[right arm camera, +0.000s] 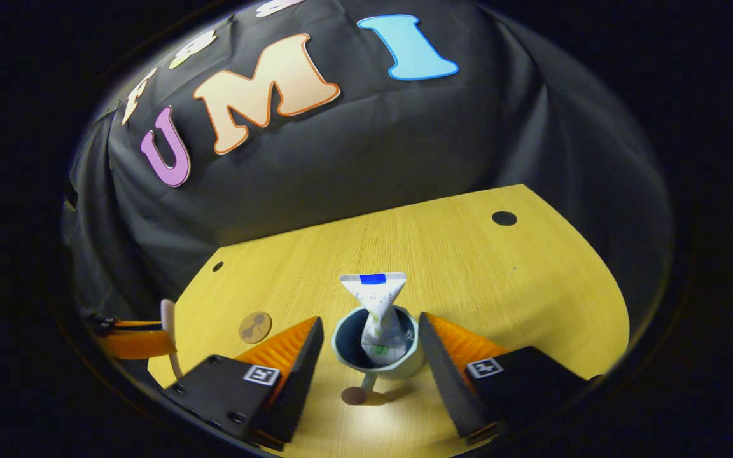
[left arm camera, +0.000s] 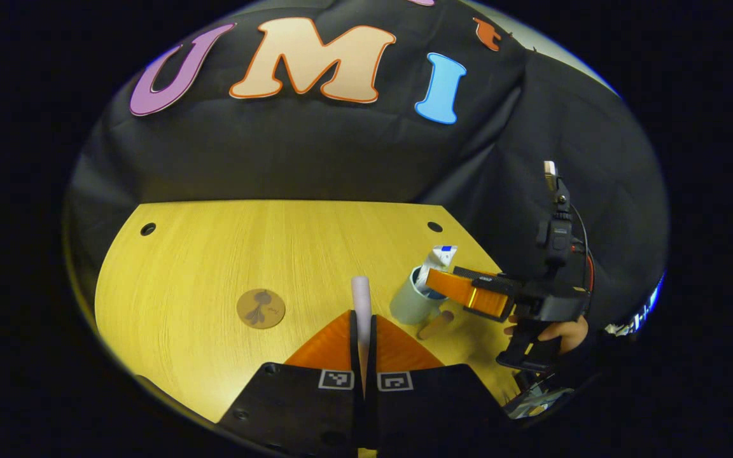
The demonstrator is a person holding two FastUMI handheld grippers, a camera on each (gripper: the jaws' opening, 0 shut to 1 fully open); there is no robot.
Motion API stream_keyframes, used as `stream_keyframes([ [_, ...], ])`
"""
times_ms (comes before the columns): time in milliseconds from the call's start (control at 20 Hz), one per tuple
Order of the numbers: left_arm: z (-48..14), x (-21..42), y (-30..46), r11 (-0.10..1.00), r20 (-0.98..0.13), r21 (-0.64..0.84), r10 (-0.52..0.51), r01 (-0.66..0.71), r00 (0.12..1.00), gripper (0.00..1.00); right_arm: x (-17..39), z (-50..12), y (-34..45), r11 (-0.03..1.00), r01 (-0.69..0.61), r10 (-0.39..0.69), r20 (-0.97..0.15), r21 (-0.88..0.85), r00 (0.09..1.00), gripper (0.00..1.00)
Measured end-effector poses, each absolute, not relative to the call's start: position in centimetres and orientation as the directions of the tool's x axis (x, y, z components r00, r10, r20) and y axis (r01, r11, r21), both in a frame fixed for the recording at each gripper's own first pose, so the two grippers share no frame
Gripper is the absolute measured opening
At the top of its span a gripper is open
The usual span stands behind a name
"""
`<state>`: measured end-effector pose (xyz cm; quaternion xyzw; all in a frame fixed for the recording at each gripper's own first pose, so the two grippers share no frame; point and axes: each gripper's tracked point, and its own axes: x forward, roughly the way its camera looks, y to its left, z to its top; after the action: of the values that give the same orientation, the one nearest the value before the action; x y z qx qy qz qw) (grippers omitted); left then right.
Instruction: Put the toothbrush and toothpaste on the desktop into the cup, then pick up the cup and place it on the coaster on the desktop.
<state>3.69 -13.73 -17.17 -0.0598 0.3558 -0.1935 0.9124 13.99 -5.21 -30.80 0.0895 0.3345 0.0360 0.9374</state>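
My left gripper (left arm camera: pixel 363 317) is shut on a pale pink toothbrush (left arm camera: pixel 361 294), which sticks up from between its fingers above the table. To its right stands a pale blue cup (left arm camera: pixel 410 302) with a white toothpaste tube (left arm camera: pixel 440 257) upright inside. In the right gripper view, my right gripper (right arm camera: pixel 369 326) is open, one finger on each side of the cup (right arm camera: pixel 398 369) and not touching it. The toothpaste (right arm camera: pixel 376 305) rises above the rim. A round brown coaster (left arm camera: pixel 261 308) lies on the table to the left, apart from the cup, and is seen again as the coaster (right arm camera: pixel 255 327).
The yellow wooden table (left arm camera: pixel 214 254) has small round holes near its back corners. A short brown-tipped handle (right arm camera: pixel 357 394) sticks out from the cup's near side. A hand (left arm camera: pixel 564 334) holds the right gripper (left arm camera: pixel 446 284). The left gripper (right arm camera: pixel 134 343) shows at the left edge.
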Motion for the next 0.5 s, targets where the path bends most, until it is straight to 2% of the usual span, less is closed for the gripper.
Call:
stream_keyframes([
  [100,-16.5,5.2,-15.1,0.907,-0.597,-0.260,-0.420,0.331,0.683,0.00,12.7,-29.4,-5.7,0.978,-0.006,0.134,-0.603,0.209,0.786,0.96],
  [300,-14.6,9.1,-18.8,0.876,-0.508,-0.316,-0.480,0.363,0.715,0.00,8.9,-28.5,-8.2,0.976,0.033,0.109,-0.614,0.215,0.782,0.96],
  [500,-13.4,12.8,-23.4,0.844,-0.427,-0.337,-0.531,0.416,0.732,0.00,4.9,-28.8,-12.1,0.972,0.122,0.037,-0.641,0.202,0.767,0.96],
])
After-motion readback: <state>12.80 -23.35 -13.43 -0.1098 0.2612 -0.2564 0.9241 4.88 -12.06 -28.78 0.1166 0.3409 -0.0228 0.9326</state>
